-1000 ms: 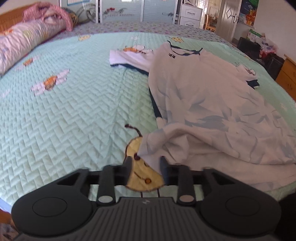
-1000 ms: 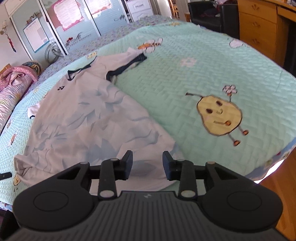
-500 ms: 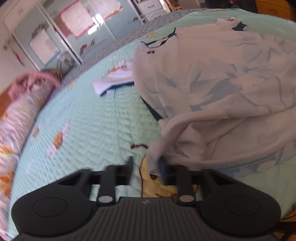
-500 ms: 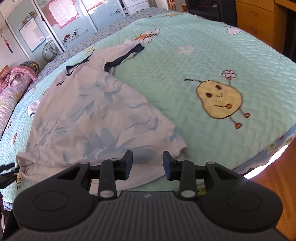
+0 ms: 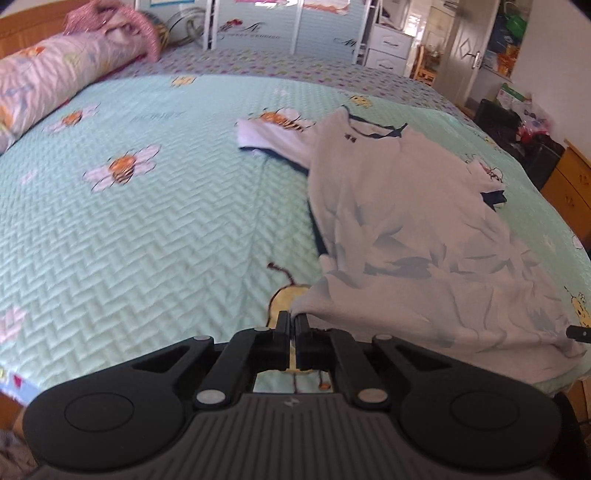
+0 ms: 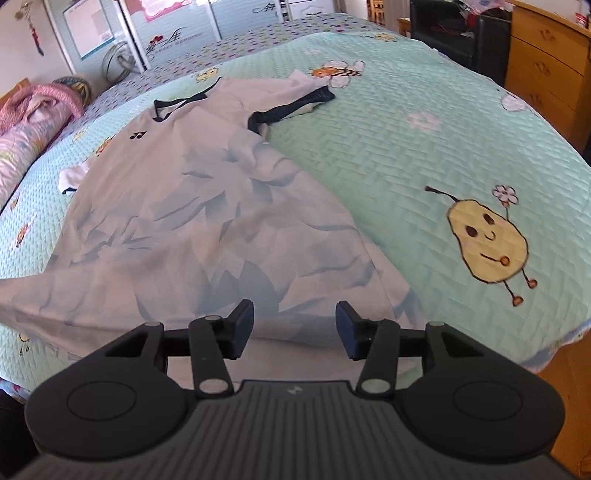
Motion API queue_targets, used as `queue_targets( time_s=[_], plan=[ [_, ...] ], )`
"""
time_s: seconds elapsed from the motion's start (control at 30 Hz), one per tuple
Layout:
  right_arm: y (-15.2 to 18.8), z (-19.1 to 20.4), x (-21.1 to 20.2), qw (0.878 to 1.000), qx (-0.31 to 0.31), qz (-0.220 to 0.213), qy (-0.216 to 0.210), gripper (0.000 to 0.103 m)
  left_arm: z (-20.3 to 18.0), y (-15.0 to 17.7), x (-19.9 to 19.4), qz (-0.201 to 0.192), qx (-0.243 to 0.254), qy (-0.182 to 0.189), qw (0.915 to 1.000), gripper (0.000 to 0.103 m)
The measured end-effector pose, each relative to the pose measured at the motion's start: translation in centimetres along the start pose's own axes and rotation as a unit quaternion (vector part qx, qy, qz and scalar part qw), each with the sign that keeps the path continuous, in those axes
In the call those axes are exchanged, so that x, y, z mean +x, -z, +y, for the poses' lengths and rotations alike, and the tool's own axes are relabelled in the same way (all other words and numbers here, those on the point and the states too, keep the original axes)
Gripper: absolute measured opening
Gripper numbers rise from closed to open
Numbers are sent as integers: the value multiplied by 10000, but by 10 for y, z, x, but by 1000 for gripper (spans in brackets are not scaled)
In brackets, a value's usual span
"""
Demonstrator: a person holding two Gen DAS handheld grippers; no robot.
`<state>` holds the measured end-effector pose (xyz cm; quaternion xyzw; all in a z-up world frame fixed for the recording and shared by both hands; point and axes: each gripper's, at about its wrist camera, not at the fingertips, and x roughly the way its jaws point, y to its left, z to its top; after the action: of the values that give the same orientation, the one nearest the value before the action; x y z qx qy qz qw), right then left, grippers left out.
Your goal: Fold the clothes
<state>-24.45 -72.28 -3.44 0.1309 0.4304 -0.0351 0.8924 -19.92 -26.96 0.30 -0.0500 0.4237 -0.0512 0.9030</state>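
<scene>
A white T-shirt (image 5: 406, 229) with pale blue leaf print and navy trim lies spread on the mint quilted bed, collar at the far end. My left gripper (image 5: 293, 317) is shut on the shirt's near left hem corner, which is pulled up into a taut point. In the right wrist view the same T-shirt (image 6: 192, 206) fills the left half, with its navy collar (image 6: 177, 105) far away. My right gripper (image 6: 293, 321) stands open just above the near right part of the hem, with nothing between its fingers.
The bed (image 5: 147, 229) ends close in front of both grippers. A pink rolled quilt (image 5: 55, 81) lies at the far left. A wooden dresser (image 6: 546, 62) and a black chair (image 6: 454, 33) stand to the right. White drawers (image 5: 391, 48) sit beyond the bed.
My left gripper has shut on the shirt's hem corner and lifted it. My right gripper has dropped closer to the hem on the right and stays open.
</scene>
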Motion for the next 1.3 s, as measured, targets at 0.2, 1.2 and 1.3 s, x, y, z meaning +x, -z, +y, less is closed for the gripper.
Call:
queue_targets(
  time_s=[0.2,1.2,1.3],
  plan=[
    [1,5,10,9996,-84,252,-12,51,11,16,8,446,-151,-101,9988,2],
    [11,-51,19,9990,180,382,130,53,-12,-11,-23,692,-661,257,9951,58],
    [16,-46,-7,9995,-289,-86,129,54,-32,-12,-18,659,-228,395,9968,58]
  ],
)
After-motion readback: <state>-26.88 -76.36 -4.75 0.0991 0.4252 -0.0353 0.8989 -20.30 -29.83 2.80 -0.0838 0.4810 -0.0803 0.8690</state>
